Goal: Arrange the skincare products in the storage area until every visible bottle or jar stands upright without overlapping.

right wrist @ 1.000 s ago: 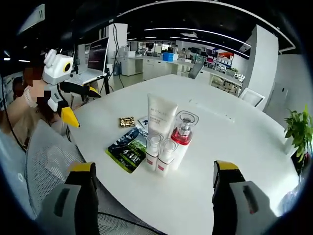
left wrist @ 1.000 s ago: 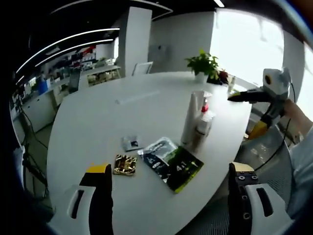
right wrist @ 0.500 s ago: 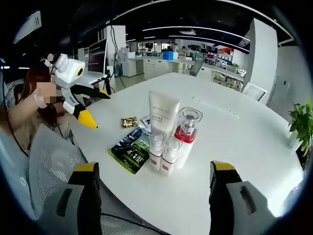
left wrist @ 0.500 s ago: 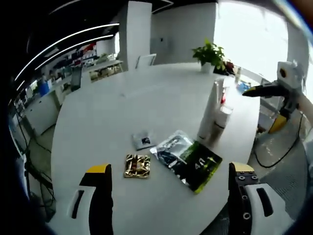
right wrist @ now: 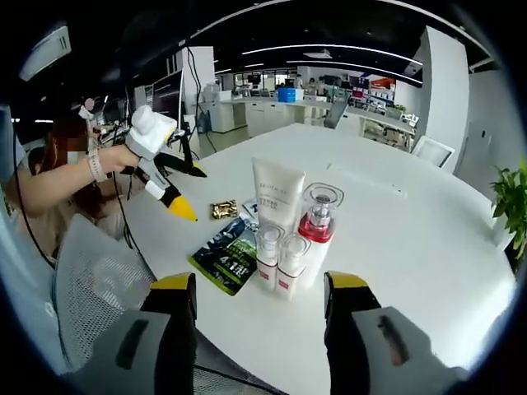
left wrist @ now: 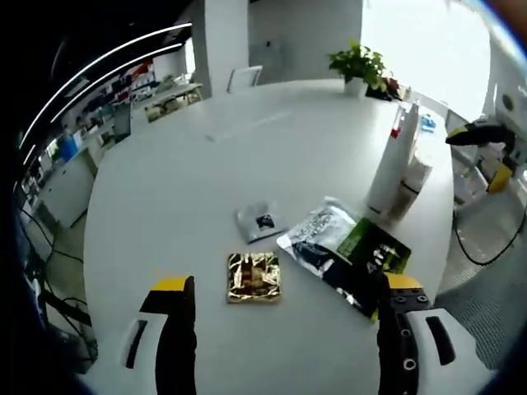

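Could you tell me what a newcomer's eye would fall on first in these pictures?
Probably the upright cluster near the round white table's edge: a tall white tube, a clear-capped red pump bottle and two small bottles in front. Beside it lie a black-and-green sachet and a gold foil packet, the latter just ahead of the left gripper.

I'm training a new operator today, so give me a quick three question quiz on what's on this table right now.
1. True or false: the white tube stands upright on the white table.
2. What lies closest ahead of the left gripper in the left gripper view?
A. the gold foil sachet
B. the potted plant
C. the red-collared pump bottle
3. Fill in: the green and black pouch lies ____ on the table.

Key:
1. True.
2. A.
3. Flat, beside the standing bottles.
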A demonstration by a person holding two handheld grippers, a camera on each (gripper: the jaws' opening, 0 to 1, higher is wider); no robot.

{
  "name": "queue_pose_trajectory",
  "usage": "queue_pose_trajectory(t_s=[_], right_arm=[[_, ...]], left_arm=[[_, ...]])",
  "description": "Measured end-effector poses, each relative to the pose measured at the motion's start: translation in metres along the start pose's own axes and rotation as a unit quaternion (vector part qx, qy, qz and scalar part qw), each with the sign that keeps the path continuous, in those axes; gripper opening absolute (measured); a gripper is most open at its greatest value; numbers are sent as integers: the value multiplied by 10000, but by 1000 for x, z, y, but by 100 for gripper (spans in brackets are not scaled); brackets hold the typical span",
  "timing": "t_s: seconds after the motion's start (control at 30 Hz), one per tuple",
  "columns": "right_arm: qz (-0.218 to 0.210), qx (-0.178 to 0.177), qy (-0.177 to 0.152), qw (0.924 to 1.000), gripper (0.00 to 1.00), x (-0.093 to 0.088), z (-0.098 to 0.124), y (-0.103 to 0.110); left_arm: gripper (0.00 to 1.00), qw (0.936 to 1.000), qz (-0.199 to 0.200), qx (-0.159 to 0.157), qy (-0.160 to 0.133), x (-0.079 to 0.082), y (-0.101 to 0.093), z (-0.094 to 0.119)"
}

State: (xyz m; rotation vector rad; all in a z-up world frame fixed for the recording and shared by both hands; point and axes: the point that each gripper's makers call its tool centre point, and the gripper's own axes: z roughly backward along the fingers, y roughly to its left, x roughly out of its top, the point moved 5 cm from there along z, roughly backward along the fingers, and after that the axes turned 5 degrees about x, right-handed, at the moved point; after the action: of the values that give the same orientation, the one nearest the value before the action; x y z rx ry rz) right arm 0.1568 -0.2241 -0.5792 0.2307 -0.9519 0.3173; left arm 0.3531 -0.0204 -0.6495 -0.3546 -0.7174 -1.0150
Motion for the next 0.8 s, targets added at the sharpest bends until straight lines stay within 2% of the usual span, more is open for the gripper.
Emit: queue_pose_trajectory(t_s=[0.17,0.33,0.53,0.8], right_arm=[[-44,-41,-31,10000,60,2,1,-1],[-160,-30,-132,9998,56,2,1,-6],[-196,54,-87,9998,56,0,1,-4],[-328,224,-235,9989,53,2,1,0]], left_arm=[[79,9998,135,-29,141,0,7,-10],[71,9994,95,-11,345,-2,13,-22],[67,9977,-104,-37,672,-8,14,-36],[58,9954,-106,-91,945,-14,18,-47]])
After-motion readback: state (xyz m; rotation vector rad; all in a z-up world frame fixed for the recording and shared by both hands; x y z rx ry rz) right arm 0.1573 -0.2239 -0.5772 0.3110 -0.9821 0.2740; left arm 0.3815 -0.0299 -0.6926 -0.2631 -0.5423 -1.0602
